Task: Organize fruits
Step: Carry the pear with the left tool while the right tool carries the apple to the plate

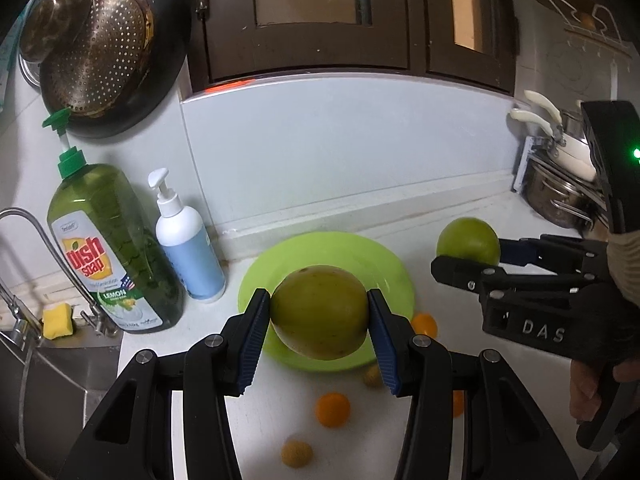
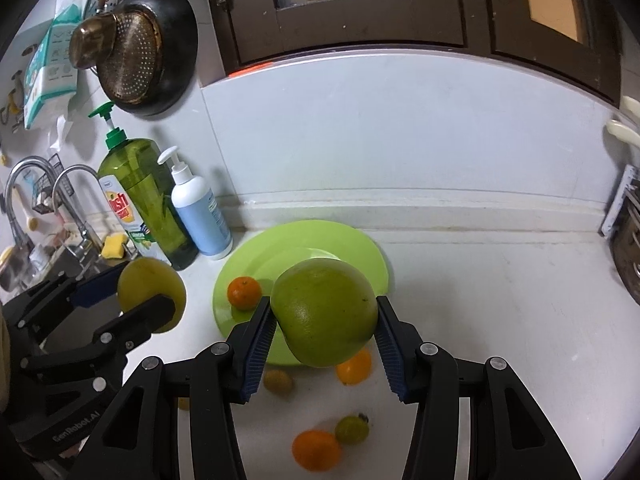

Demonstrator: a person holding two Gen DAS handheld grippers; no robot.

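Note:
My left gripper (image 1: 319,310) is shut on a large yellow-green fruit (image 1: 319,312), held above a lime green plate (image 1: 384,268); it also shows in the right wrist view (image 2: 150,294). My right gripper (image 2: 325,320) is shut on a large green fruit (image 2: 325,314), held over the plate (image 2: 360,248); this fruit shows at the right of the left wrist view (image 1: 468,242). A small orange (image 2: 244,292) lies on the plate. Several oranges (image 1: 332,410) (image 2: 316,450) and small yellowish fruits (image 1: 296,454) (image 2: 278,382) lie loose on the white counter.
A green dish soap bottle (image 1: 108,248) and a white pump bottle (image 1: 188,248) stand left of the plate. A sink with a tap (image 1: 36,240) and a yellow sponge (image 1: 58,322) are at the far left. Pots (image 1: 560,196) stand at the right. A pan and strainer (image 1: 96,52) hang on the wall.

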